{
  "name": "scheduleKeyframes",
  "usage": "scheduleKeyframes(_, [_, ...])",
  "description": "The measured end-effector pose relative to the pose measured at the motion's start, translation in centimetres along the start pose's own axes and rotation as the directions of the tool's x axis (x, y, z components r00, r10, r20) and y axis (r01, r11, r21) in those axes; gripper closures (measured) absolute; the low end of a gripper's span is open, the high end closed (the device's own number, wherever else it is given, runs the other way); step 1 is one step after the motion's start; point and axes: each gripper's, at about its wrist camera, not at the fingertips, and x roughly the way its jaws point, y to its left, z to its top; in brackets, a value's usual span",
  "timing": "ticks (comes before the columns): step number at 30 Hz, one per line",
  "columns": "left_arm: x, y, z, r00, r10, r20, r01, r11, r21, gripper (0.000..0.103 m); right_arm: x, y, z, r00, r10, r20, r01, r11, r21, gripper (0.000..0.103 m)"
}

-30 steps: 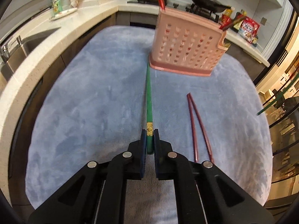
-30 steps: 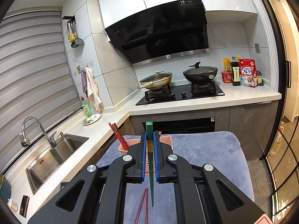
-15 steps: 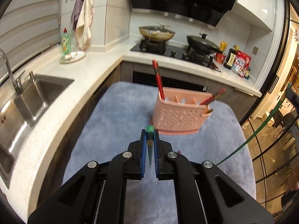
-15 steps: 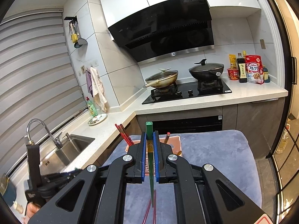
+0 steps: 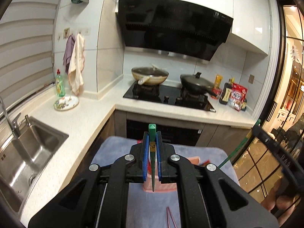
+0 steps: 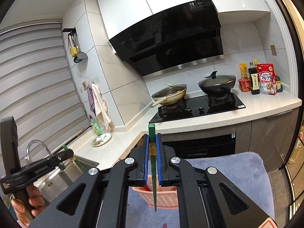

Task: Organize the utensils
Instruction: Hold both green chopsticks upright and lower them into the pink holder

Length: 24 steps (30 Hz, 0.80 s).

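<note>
Left tool [image 5: 151, 148]: closed on a green chopstick [image 5: 152, 159], held upright | right tool [image 6: 152, 150]: clamped on another green chopstick [image 6: 153, 169] | pink utensil basket [image 6: 163, 197] seen below.

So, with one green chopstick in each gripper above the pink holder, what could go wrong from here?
1. The left gripper pinches its green plastic chopstick only near the thick top, so the long tip may swing and miss the pink perforated plastic holder.
2. The right gripper holds its green chopstick the same way; both descending together might collide.
3. A tip may catch on the holder's rim and tip it on the soft grey-blue mat.
</note>
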Motion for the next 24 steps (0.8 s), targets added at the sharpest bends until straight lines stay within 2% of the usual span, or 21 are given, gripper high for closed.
scheduleKeyframes(4, [1.6, -0.7, 2.8, 0.999, -0.014, 0.043, 0.014, 1.0, -0.002, 0.096, 2.5, 0.3, 1.3, 1.0, -0.01, 0.017, 0.01, 1.0, -0.01, 0.096])
scheduleKeyframes(9, [4.2, -1.1, 3.9, 0.998, -0.024, 0.065, 0.024, 1.0, -0.007, 0.096, 5.5, 0.2, 1.5, 1.0, -0.019, 0.012, 0.019, 1.0, -0.02, 0.096])
scheduleKeyframes(17, [9.0, -0.8, 1.3, 0.999, -0.032, 0.005, 0.032, 0.999, -0.009, 0.096, 9.8, -1.5, -0.7, 0.997, -0.041, -0.06, 0.041, 0.999, -0.001, 0.096])
scheduleKeyframes(24, [11.3, -0.7, -1.6, 0.998, -0.027, -0.056, 0.027, 1.0, -0.001, 0.095, 11.5, -2.5, -3.0, 0.99, -0.074, -0.121, 0.073, 0.997, -0.016, 0.095])
